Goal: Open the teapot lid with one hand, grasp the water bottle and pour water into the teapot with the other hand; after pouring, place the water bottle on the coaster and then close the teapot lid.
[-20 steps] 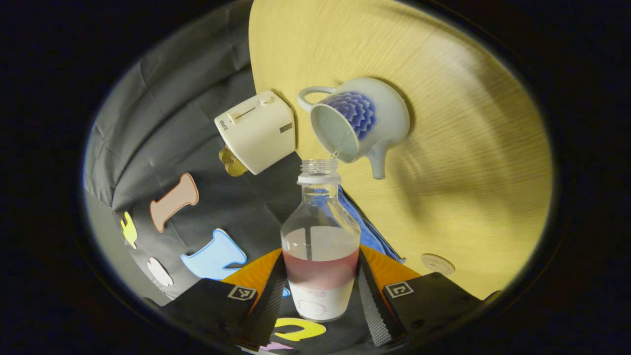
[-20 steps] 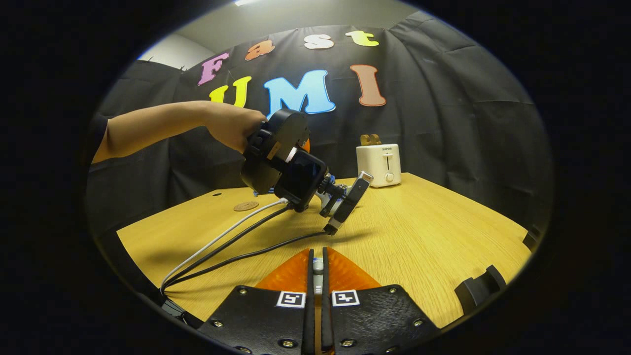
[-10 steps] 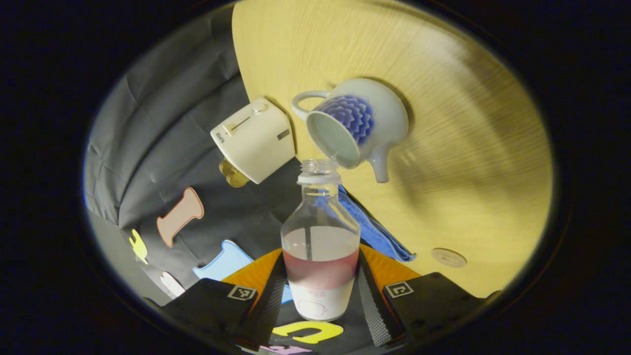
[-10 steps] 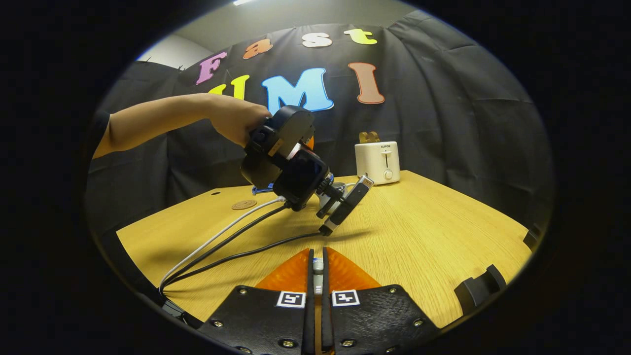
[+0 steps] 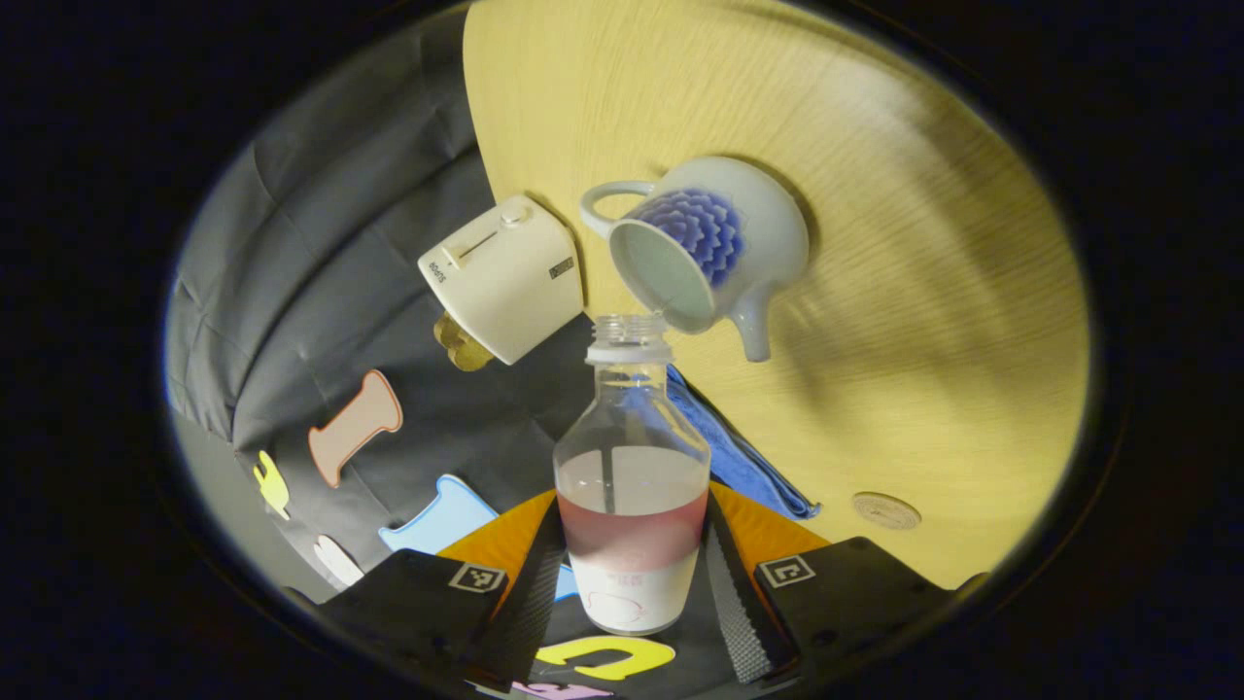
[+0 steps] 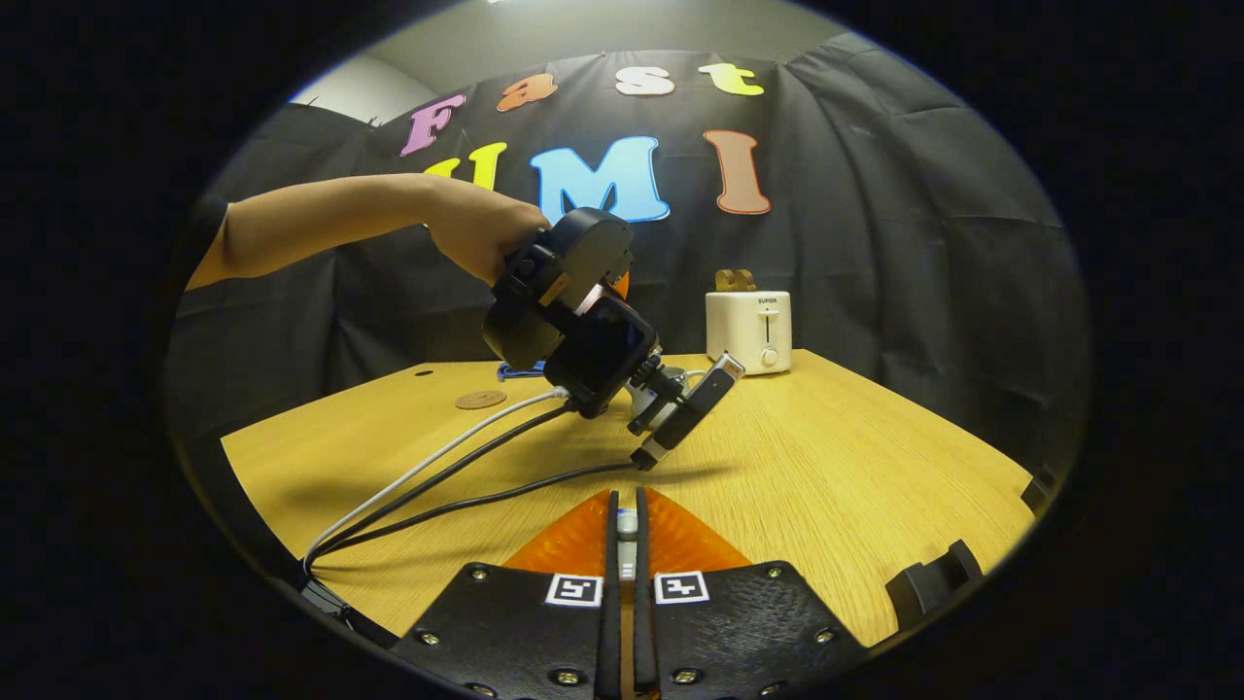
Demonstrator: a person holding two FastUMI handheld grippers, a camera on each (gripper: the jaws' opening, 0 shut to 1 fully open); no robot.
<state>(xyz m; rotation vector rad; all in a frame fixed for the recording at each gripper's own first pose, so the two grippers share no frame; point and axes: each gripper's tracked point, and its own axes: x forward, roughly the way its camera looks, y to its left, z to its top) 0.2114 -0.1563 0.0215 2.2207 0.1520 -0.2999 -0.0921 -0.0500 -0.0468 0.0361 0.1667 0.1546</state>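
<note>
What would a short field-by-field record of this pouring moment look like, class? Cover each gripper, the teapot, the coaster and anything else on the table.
left gripper: shut on the water bottle, tipped toward the teapot
teapot: lid off, opening just past the bottle mouth
right gripper: fingers nearly together on a small item, probably the lid
coaster: bare, on the table
other items: toaster, blue cloth

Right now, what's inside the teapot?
Left gripper view: the teapot is lidless, its pale inner wall showing through the mouth. The water bottle, clamped in the left hand-held gripper, has its neck at the rim. The near wall covers the teapot's bottom, so the water level can't be judged.
</note>
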